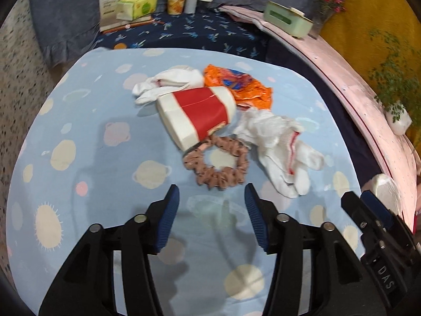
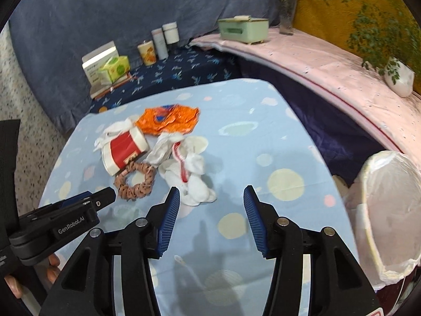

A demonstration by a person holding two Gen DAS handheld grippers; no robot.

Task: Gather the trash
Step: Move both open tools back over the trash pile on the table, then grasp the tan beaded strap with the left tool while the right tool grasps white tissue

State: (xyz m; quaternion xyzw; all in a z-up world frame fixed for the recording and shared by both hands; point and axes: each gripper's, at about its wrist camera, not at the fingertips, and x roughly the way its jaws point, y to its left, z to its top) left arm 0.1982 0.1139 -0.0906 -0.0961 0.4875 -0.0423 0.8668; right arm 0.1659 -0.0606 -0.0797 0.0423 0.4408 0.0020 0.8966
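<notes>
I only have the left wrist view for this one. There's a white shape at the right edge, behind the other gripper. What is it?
Observer: A bin lined with a translucent white bag, standing just past the right edge of the blue sheet.
Operator: Is the right gripper carrying anything?
Observer: No. It is open, with only sheet showing between its pads.
Operator: Anything visible behind the left gripper?
Observer: Yes, bare fingers of the hand holding it show under its body.
</notes>
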